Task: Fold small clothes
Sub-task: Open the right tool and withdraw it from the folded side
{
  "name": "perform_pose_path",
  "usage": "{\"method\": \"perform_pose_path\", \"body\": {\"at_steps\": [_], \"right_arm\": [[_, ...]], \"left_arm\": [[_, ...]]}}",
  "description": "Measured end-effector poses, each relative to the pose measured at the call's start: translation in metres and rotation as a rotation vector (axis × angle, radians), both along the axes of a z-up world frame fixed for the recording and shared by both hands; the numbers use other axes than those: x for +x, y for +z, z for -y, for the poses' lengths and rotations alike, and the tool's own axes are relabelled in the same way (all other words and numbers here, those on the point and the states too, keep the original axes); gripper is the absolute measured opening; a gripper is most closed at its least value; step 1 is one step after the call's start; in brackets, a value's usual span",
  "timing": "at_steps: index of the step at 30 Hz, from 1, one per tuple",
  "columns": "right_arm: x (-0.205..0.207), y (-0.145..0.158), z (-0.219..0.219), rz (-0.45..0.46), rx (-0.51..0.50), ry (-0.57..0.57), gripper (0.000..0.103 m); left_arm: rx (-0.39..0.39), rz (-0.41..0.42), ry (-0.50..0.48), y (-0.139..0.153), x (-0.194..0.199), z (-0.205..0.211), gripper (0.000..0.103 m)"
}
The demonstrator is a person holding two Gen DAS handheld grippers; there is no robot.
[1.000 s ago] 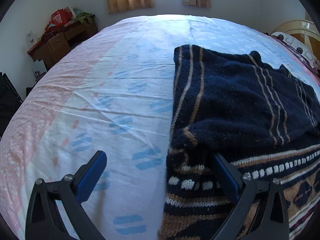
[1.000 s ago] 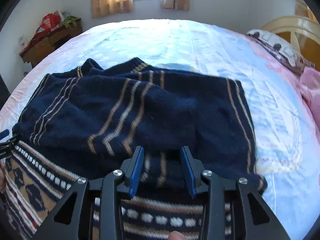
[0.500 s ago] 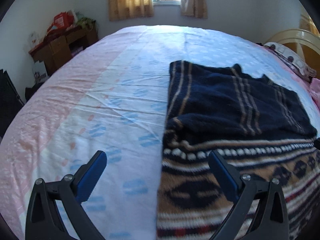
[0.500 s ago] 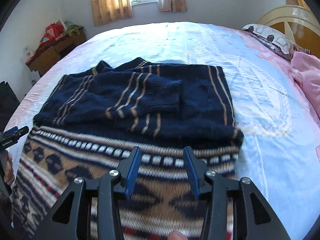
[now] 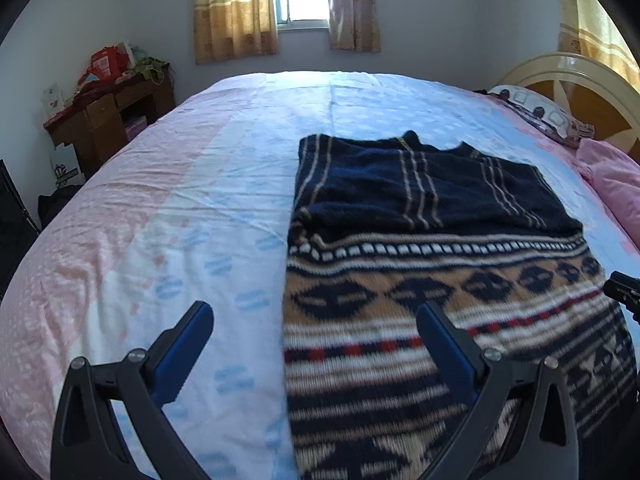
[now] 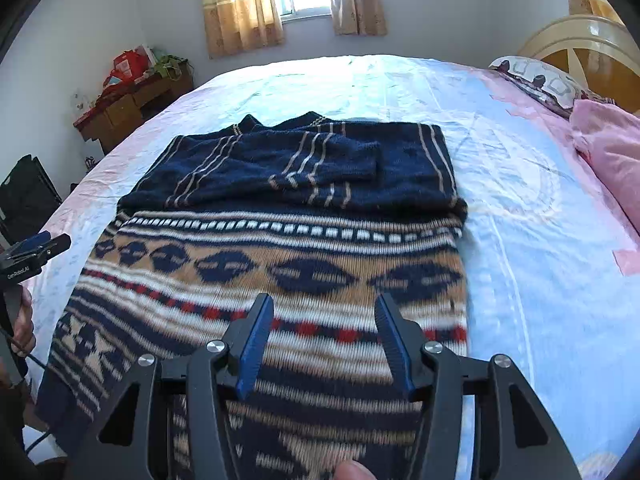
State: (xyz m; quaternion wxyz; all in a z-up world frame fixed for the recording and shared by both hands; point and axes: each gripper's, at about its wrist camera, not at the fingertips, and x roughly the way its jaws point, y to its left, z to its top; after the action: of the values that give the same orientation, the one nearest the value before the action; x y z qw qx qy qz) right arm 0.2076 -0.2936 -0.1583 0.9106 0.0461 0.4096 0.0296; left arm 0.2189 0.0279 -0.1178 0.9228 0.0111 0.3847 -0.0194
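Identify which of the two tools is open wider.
The left tool: its fingers straddle the sweater edge and bedsheet. The right tool, jaws opening, stands narrower.

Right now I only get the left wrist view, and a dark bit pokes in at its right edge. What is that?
Observer: The other tool, the right gripper. Its fingers are opening, with nothing between them, above the patterned part of the sweater.
Operator: Is a sleeve folded in?
Observer: Yes, one sleeve lies folded across the navy upper part.
Operator: Who holds my tool?
Observer: A person's hand at the left edge grips the handle of the left gripper.
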Motion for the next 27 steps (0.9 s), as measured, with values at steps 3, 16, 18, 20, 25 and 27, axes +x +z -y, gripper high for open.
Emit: {"method": "perform_pose_path", "body": {"at_steps": [3, 16, 18, 20, 25, 27], "right_arm": [[-0.017, -0.006, 0.001, -0.018, -0.009, -0.003, 0.054], [-0.084, -0.017, 0.006, -0.037, -0.024, -0.008, 0.054], [-0.094, -0.015, 0.007, -0.030, -0.024, -0.007, 0.054], [-0.104, -0.014, 0.008, -0.024, -0.028, -0.010, 0.054], [-0.124, -0.017, 0.010, -0.023, -0.038, -0.016, 0.054], [-0.130, -0.018, 0.011, -0.021, -0.038, -0.022, 0.054]], "left_arm": [[0.008, -0.008, -0.010, -0.003, -0.017, 0.001, 0.103], [0.033, -0.041, -0.075, -0.011, -0.088, 0.001, 0.103], [0.031, -0.052, -0.078, -0.013, -0.097, -0.001, 0.103], [0.021, -0.068, -0.078, -0.016, -0.105, -0.005, 0.103], [0.007, -0.097, -0.059, -0.022, -0.119, -0.015, 0.100], [-0.018, -0.120, -0.057, -0.026, -0.124, -0.017, 0.093]]}}
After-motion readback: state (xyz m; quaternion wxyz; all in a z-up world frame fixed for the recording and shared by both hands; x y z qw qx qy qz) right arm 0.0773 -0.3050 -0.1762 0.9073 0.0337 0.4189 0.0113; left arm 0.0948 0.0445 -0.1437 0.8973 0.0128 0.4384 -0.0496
